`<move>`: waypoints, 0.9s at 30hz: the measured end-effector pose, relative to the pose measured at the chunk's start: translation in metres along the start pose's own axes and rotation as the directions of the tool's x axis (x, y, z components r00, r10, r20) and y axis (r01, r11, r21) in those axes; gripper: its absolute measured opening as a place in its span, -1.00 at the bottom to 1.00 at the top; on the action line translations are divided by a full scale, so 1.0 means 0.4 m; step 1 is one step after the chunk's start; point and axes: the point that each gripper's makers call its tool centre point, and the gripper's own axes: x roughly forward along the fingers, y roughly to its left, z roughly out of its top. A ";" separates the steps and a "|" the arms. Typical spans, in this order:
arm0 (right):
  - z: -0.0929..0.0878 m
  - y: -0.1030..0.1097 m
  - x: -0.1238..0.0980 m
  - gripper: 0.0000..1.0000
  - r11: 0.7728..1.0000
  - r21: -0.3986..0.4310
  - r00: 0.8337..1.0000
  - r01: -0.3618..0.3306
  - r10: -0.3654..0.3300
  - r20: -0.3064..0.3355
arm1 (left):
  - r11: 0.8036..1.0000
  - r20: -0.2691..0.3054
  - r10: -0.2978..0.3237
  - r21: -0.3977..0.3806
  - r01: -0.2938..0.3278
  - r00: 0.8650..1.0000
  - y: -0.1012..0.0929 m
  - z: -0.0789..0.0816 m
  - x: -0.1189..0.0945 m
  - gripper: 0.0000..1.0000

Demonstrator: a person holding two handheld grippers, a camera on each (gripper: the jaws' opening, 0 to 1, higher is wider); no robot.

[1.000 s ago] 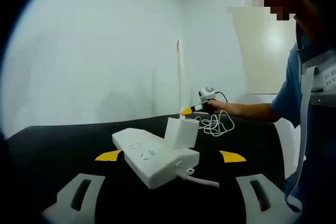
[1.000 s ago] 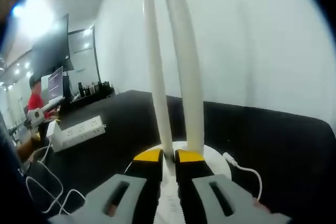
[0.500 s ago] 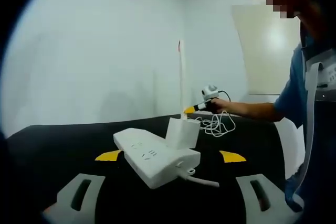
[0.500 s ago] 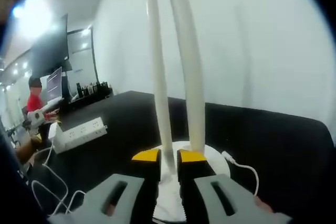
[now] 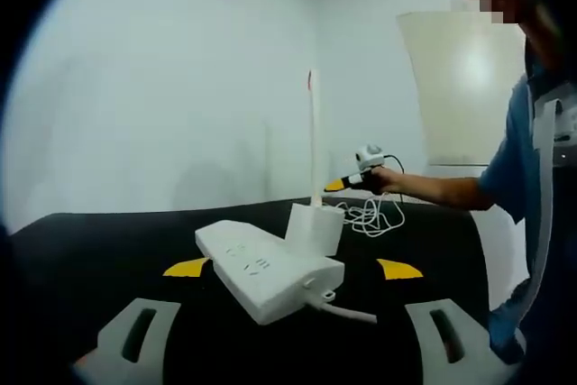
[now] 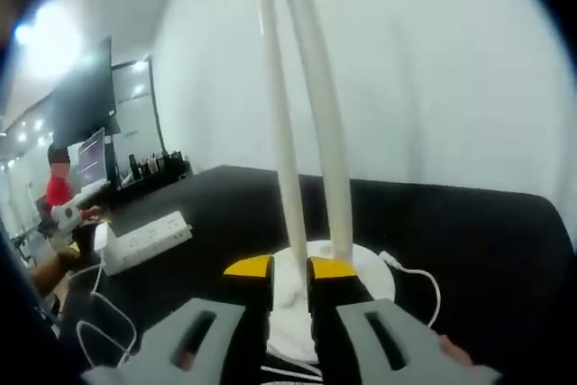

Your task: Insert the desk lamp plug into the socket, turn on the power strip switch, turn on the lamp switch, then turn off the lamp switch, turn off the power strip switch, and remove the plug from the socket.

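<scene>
The black surface (image 5: 108, 241) carries the white power strip (image 5: 266, 270), with the white plug (image 5: 313, 228) seated in its socket. Beyond it the desk lamp (image 6: 311, 132) stands on its round base (image 6: 370, 272). The left gripper (image 5: 293, 270) is held wide open just short of the strip. The right gripper (image 6: 290, 268), jaws nearly closed and gripping nothing, has been lifted slightly off the base over the last second, which suggests that a press on the lamp switch has been completed. The strip switch is judged next.
</scene>
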 end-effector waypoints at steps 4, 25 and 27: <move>0.007 0.009 -0.034 -0.59 1.000 0.028 1.000 -0.004 0.003 0.029 | 1.000 0.006 0.002 -0.007 -0.002 1.000 0.006 0.001 0.001 0.37; 0.040 0.142 -0.152 0.14 1.000 -0.021 0.999 -0.016 0.017 0.052 | 1.000 0.007 0.003 -0.019 -0.003 1.000 -0.001 0.001 0.001 0.39; 0.036 0.157 -0.164 0.17 0.999 -0.030 0.999 -0.014 0.016 0.049 | 1.000 0.007 0.003 -0.019 -0.003 1.000 -0.003 0.001 -0.001 0.39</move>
